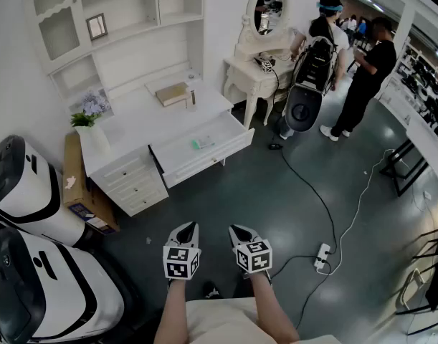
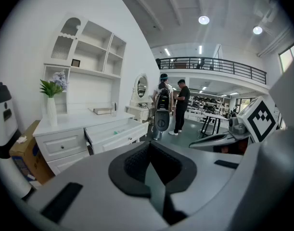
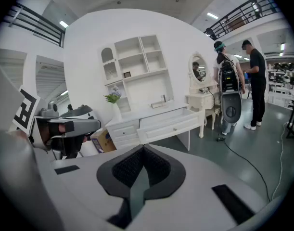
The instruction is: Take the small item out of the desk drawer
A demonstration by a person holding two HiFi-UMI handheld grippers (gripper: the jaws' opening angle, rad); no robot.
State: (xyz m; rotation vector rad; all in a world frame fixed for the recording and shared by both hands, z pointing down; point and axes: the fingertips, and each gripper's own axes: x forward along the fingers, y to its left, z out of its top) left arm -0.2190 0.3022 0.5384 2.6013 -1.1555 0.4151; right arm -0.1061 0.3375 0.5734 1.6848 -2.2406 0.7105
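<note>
I hold my left gripper [image 1: 191, 226] and right gripper [image 1: 236, 229], jaws together, well apart from the far open drawer [image 1: 211, 160] where the small green item [image 1: 198, 143] lies; arriving with them unopened risks knocking it away.

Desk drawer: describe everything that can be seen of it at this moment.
The wide drawer of the white desk stands pulled out toward the room, its top open. It looks like white painted wood: a shallow tray behind a panelled front with a small knob. A small greenish item lies flat inside, near the middle. Narrower shut drawers sit beside it. Nothing else is seen touching it.
</note>
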